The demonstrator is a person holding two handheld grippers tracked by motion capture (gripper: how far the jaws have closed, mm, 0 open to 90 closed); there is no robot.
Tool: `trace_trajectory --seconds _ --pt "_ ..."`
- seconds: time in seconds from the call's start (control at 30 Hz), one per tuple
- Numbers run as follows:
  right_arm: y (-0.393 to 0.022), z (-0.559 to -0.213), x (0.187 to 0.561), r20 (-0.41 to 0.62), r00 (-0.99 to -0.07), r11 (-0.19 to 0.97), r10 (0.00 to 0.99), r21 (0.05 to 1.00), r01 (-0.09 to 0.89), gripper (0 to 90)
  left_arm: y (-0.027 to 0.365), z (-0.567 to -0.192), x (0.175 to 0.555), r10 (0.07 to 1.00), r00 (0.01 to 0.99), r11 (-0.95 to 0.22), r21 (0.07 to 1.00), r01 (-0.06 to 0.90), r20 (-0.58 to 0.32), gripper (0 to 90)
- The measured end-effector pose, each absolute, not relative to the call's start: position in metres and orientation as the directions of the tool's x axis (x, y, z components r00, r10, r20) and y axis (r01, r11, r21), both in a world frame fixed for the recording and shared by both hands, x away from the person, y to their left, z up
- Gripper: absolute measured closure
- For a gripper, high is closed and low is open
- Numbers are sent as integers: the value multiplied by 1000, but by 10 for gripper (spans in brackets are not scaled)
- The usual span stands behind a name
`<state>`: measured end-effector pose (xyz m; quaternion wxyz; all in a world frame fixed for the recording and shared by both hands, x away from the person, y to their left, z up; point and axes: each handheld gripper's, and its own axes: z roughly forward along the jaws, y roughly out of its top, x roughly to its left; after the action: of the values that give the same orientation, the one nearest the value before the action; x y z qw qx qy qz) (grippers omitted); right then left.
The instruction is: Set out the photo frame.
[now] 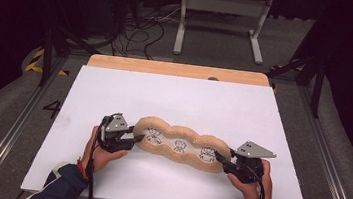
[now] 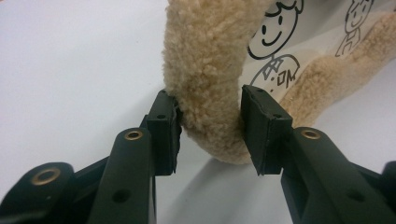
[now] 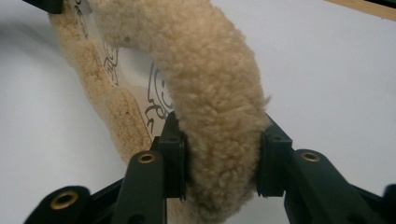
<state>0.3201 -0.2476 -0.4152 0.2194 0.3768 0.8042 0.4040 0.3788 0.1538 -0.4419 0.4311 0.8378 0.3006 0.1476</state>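
The long tan fleece cushion with its wavy plush rim and pale centre panel printed with little cartoon figures [image 1: 179, 145] lies on the white worktop [image 1: 174, 99], close to your edge of it, its long axis running left to right and dipping slightly toward you at the right end. You have an end in each hand. Your left claw [image 1: 136, 137] sits at the left end, with the fleece rim between its pads: in the left gripper view the left claw [image 2: 210, 133] is part open, the near pad touching the pile and the far one pressing its side, so it reads as a light grip on the rim rather than a hard pinch. Your right claw [image 1: 221, 159] is at the right end; in the right gripper view the right claw [image 3: 222, 161] is closed part way on the thick plush roll, both pads sunk into it. Neither hand is nearer; the cushion spans the gap between them, so any lift or stretch turns on moving both ends together along that axis. The high view gives you the whole length and its place on the worktop; the gripper views give you the pad contact, and the printed figures [image 2: 275, 42] up close.
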Motion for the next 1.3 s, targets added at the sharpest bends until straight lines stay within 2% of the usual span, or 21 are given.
trace_trajectory --seconds 0.13,0.2,0.23,0.27,0.33,0.43,0.5,1.3 --pt "-246 -415 322 -52 -615 389 787 815 429 581 155 -442 377 630 777 -442 815 375 -16 593" --pt "-247 -416 321 -51 -605 382 795 816 433 549 155 -443 377 628 778 -444 814 373 -14 592" --pt "-250 -418 320 -42 -607 378 794 815 439 500 155 -443 377 626 780 -448 814 370 -10 590" --pt "-250 -418 320 -42 -607 378 794 815 439 500 155 -443 377 626 780 -448 814 370 -10 589" --pt "-255 -420 318 -32 -598 365 801 817 446 513 156 -443 377 623 782 -450 815 365 -7 588" --pt "-259 -419 313 -18 -604 353 797 825 441 610 156 -443 377 616 787 -455 815 359 -3 588" --pt "-258 -419 309 -28 -604 359 796 825 436 641 156 -442 376 615 789 -459 814 357 1 590" --pt "-251 -419 324 -61 -606 386 793 819 424 612 163 -443 352 620 784 -449 813 370 -14 584"
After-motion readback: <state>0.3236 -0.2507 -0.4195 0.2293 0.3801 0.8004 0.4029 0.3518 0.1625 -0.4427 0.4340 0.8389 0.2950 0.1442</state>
